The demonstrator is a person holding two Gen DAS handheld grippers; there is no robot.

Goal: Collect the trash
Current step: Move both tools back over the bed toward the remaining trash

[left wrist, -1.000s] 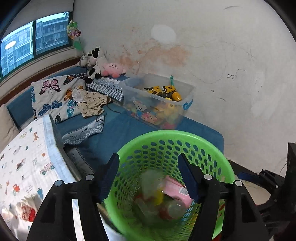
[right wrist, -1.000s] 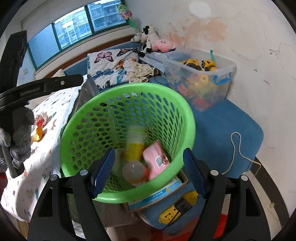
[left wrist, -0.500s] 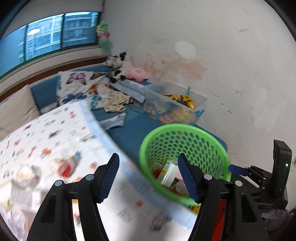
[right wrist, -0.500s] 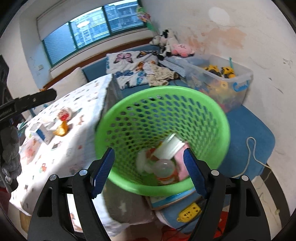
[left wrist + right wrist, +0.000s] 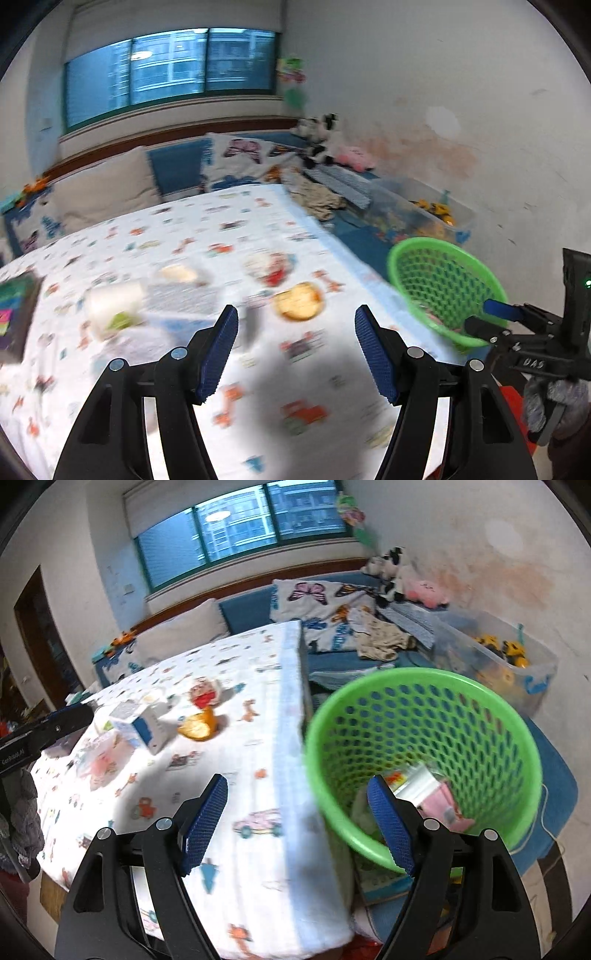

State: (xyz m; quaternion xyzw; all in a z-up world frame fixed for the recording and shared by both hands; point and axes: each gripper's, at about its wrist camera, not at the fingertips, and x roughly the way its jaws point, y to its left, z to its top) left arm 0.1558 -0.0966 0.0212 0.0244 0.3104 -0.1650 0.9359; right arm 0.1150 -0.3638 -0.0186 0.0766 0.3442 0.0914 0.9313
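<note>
My left gripper (image 5: 295,310) is open and empty above the cartoon-print tablecloth (image 5: 184,236). Ahead of it lie an orange peel (image 5: 298,305), a red-and-white wrapper (image 5: 271,267) and a white carton (image 5: 110,306), all blurred. My right gripper (image 5: 297,779) is open and empty, straddling the table's edge and the green basket (image 5: 424,679). The basket (image 5: 443,258) holds a pink packet (image 5: 447,808) and other trash. The peel (image 5: 199,727), a white-and-blue carton (image 5: 144,725) and the wrapper (image 5: 203,694) also lie on the table in the right wrist view.
A blue couch (image 5: 251,605) with pillows, clothes and plush toys (image 5: 424,589) runs along the far wall under the window. A clear toy bin (image 5: 517,664) stands behind the basket. A dark book (image 5: 14,314) lies at the table's left edge.
Both views have swung left, away from the basket and over the table. The basket has slid to the right in each view. The trash seen dropping earlier now lies inside it.
</note>
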